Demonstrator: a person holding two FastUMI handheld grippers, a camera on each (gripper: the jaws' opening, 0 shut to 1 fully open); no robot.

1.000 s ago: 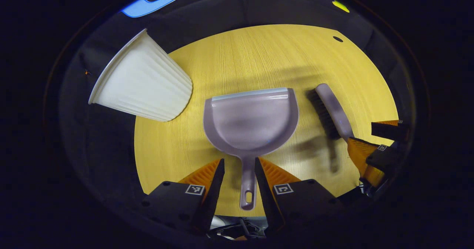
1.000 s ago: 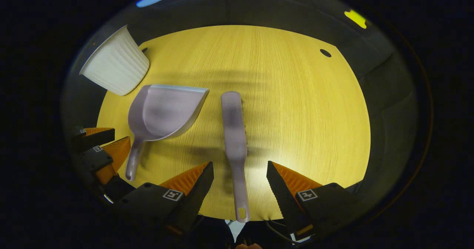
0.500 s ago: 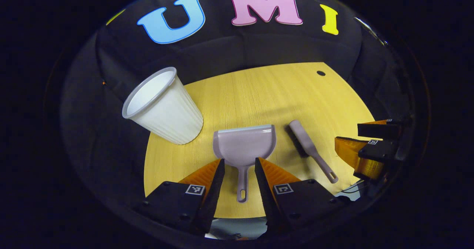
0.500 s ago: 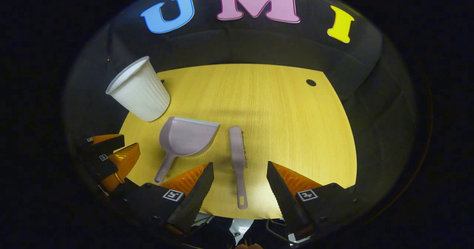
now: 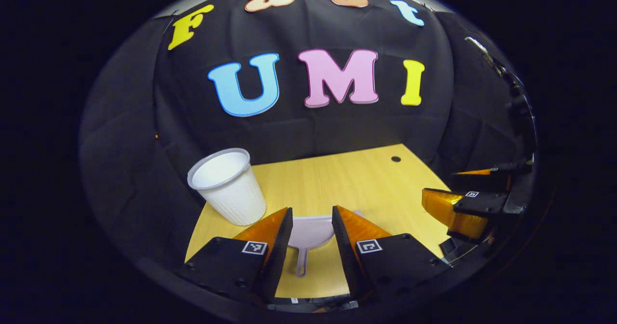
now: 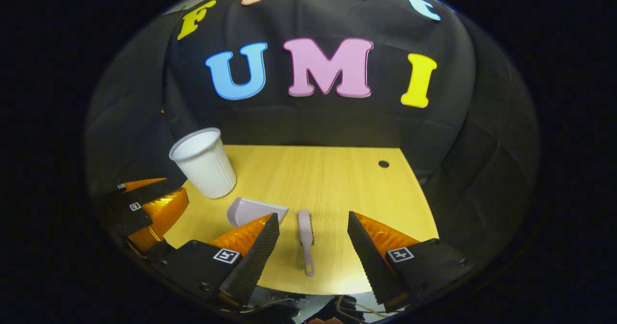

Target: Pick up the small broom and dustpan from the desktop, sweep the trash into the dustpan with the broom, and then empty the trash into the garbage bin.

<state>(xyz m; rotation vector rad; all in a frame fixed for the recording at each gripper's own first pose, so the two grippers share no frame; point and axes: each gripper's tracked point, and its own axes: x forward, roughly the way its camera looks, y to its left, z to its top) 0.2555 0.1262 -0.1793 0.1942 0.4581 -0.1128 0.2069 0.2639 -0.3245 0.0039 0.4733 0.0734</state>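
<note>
**A:** On the yellow desktop [image 6: 337,179], why's the white bin [image 6: 203,163] at the left edge?

**B:** Probably handy for dumping. Dustpan [image 5: 311,231] lies flat before the left gripper [image 5: 311,237], broom [image 6: 305,237] before the right gripper [image 6: 313,244]. Both spread wide, holding nothing.

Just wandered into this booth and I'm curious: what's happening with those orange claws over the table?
A person holds two grippers above a wooden table. Both are open and empty. The left gripper lines up with a small dustpan, the right gripper with a small broom; both tools lie flat on the table. A white ribbed bin stands upright at the far left. I can't make out any trash.
</note>
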